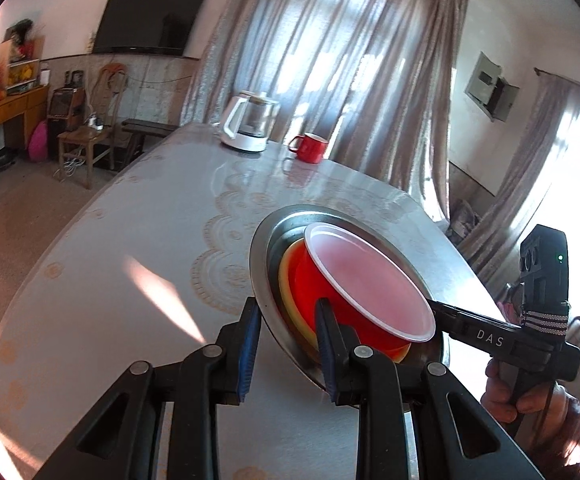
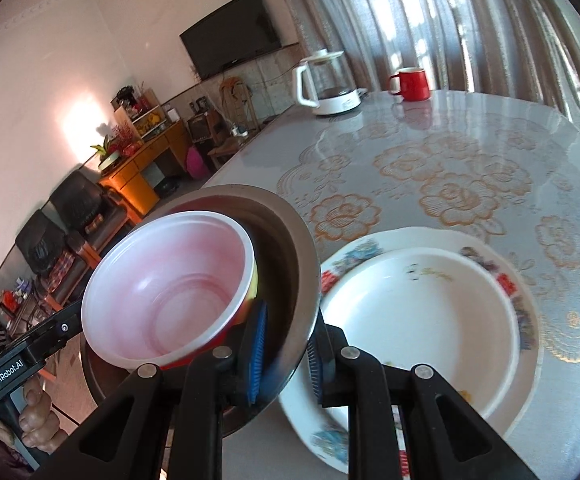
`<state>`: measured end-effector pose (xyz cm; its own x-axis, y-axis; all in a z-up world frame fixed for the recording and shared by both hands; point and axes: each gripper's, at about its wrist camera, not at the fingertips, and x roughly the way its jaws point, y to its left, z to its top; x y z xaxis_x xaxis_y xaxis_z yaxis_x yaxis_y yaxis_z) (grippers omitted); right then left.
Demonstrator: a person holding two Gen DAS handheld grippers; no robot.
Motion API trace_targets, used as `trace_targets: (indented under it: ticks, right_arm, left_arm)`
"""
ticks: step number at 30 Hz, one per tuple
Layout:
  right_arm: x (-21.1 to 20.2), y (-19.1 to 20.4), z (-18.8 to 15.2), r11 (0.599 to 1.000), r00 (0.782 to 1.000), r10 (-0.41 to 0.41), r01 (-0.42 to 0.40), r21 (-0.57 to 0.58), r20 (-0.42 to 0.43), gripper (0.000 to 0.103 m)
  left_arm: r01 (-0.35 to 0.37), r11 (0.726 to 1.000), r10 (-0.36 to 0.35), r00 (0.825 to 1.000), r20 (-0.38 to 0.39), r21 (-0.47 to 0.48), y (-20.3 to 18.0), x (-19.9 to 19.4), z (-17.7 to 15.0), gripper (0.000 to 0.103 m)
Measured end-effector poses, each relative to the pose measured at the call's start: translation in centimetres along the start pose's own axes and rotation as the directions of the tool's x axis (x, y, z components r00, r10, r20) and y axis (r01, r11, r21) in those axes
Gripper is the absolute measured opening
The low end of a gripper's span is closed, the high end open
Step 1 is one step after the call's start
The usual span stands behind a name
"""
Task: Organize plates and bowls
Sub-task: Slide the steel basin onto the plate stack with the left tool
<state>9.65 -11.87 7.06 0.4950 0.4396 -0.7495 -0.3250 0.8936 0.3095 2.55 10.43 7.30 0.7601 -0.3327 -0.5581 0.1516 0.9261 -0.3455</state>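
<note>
Table [image 2: 469,152] with floral cloth is carrying a kettle [image 2: 325,84] and mug [image 2: 409,82] at the far end. Both grippers are pinching the metal plate's [image 1: 262,256] rim: left gripper [image 1: 286,344] from the near edge, right gripper [image 2: 286,356] opposite. Plate is tilting, holding a red bowl [image 2: 170,288]. Floral plate [image 2: 429,320] is sitting just beside it on the table.

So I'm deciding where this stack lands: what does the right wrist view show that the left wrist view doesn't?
Only the right wrist view shows the floral plate with a white bowl in it, beside the metal plate, and its own right tongs straddling that plate's rim. Only the left wrist view shows the left tongs astride the opposite rim. Both show the red bowl, kettle, red mug and table.
</note>
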Motion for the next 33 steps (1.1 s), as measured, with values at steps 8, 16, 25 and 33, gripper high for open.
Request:
trace_targets:
  ticks: [8, 16, 25, 33]
  right_arm:
    - [-3.1, -4.5, -0.1, 0.991, 0.994, -0.1, 0.095, 0.096, 0.046, 0.019]
    - [-3.8, -8.5, -0.9, 0.97, 0.985, -0.17, 0.162, 0.179, 0.027, 0.019]
    - [-2.6, -11.0, -2.1, 0.959, 0.982, -0.186, 0.185, 0.216, -0.015, 0.02]
    - [-2.0, -11.2, -2.8, 0.958, 0.978, -0.207, 0.209, 0.198, -0.033, 0.02]
  left_arm:
    - [0.061, 0.995, -0.057, 0.997, -0.05, 0.075, -4.9, 3.4, 0.9, 0.027]
    - [0.083, 0.99, -0.068, 0.989, -0.13, 0.11, -7.1, 7.1, 0.5, 0.028]
    - [0.09, 0.989, -0.065, 0.978, -0.196, 0.121, -7.8, 9.6, -1.3, 0.029]
    - [0.093, 0.987, -0.061, 0.972, -0.225, 0.134, -8.2, 10.3, -2.2, 0.029]
